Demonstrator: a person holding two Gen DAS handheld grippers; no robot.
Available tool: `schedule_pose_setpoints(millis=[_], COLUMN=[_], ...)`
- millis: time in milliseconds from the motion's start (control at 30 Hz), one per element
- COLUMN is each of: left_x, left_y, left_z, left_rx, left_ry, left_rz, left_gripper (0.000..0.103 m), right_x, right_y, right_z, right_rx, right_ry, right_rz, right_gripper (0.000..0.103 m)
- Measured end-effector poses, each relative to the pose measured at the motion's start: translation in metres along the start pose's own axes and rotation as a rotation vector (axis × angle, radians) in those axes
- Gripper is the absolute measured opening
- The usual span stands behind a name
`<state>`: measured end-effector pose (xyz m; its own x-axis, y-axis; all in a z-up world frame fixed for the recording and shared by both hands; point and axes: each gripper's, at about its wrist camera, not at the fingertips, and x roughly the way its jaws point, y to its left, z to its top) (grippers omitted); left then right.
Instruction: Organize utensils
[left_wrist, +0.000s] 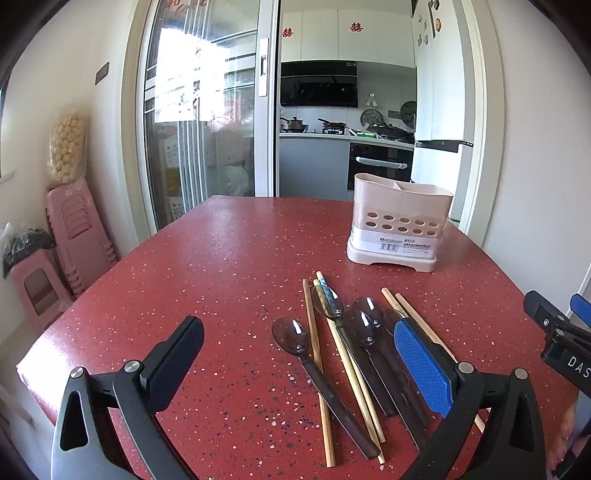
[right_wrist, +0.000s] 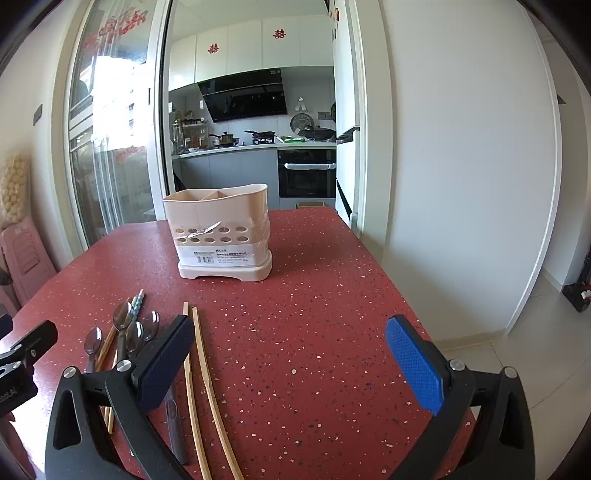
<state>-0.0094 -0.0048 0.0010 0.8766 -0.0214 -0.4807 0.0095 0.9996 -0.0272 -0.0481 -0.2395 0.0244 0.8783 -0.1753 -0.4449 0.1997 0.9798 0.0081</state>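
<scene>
Two hand-held claws hover low over a red speckled desk (left_wrist: 221, 258), each seen from its own wrist camera.

The left claw (left_wrist: 299, 354) is spread wide and holds nothing; its dark finger is on the left and its blue-padded finger on the right. Between those fingers, and partly under the blue one, lies a loose heap of utensils. Several dark translucent spoons (left_wrist: 291, 338) lie with their bowls pointing away from the claw, handles toward it. Pale wooden chopsticks (left_wrist: 314, 332) run lengthwise among them, some crossing under the spoons. One chopstick with a teal patterned end (left_wrist: 327, 291) lies at the far edge of the heap.

Beyond the heap, ahead and to the right of the left claw, a cream plastic utensil holder (left_wrist: 397, 225) stands upright on the desk. It has rows of round holes in its front wall and a divider inside.

The right claw (right_wrist: 290, 358) is also wide open and empty. The heap sits by its left finger, and two chopsticks (right_wrist: 201, 369) lie just inside that finger. The holder (right_wrist: 221, 229) stands ahead and slightly left of it. The desk between its fingers is bare red surface.
</scene>
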Motion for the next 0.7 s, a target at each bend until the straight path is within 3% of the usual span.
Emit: schedule_pose_setpoints(millis=[700], left_x=[-0.0035], left_y=[0.0], left_z=[-0.0014], left_rx=[0.009], left_ry=[-0.005], left_rz=[-0.015], left_gripper=[0.103], right_x=[-0.0025], right_y=[0.0028], right_z=[-0.0015], right_rx=[-0.006], right_ry=[-0.013], right_rz=[0.006], right_gripper=[0.103])
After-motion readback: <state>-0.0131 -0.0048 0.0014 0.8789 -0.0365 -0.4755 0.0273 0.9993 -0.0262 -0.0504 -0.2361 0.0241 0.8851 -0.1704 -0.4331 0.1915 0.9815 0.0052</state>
